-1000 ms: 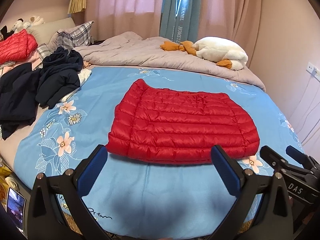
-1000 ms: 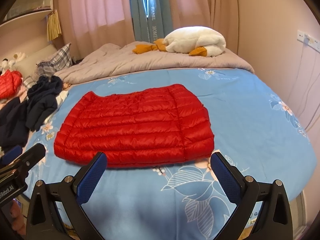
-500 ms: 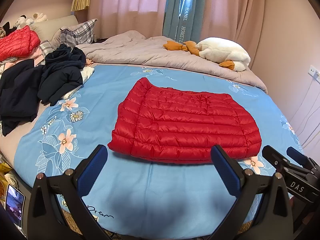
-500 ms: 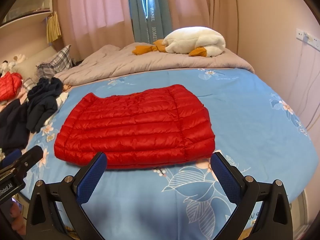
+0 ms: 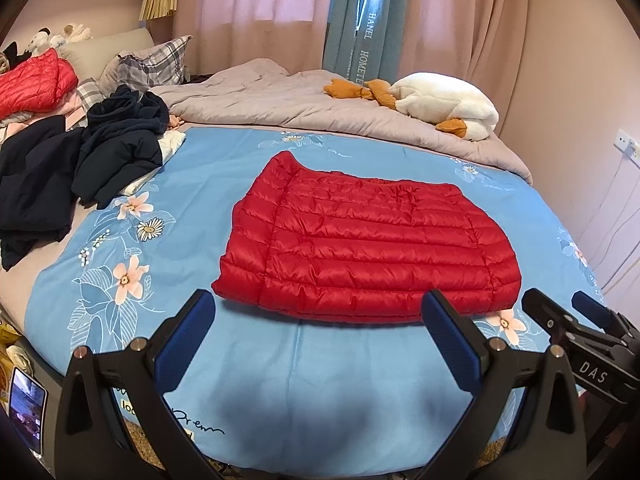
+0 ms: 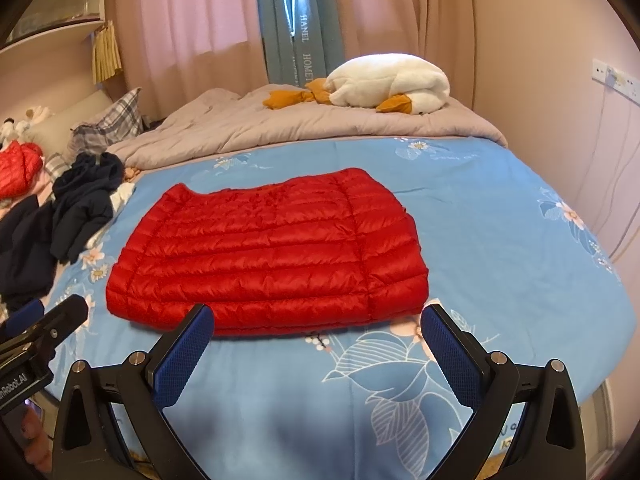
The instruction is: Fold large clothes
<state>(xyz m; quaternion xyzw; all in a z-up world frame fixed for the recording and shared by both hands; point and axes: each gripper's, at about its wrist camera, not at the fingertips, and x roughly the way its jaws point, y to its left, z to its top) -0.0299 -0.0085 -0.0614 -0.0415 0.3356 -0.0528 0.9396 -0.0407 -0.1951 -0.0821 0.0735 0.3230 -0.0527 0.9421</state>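
**Left wrist view: red down jacket lies folded flat, both grippers spread wide and empty**

In the left wrist view the red down jacket lies in the middle of the blue floral bedsheet, already laid as a flat, wide rectangle with its near edge just in front of the tools. The left gripper hangs above the sheet with its jaws wide apart and nothing between them. The right gripper is the same: spread wide, empty, its tips over the near edge of the jacket without clearly touching it.

The jacket is quilted and puffy, so I judge it light and very soft, with a shiny shell that is probably slippery (the kind of fabric that slides out of a thin pinch). It will spring back a little after each fold. A good hold would be deep on the two near corners, taking all layers together, one corner for each gripper. How many layers lie there I cannot tell from these views; the near hem only looks doubled.

To the left, well apart from the jacket, a pile of dark clothes waits, and a plush goose rests on the grey quilt behind.
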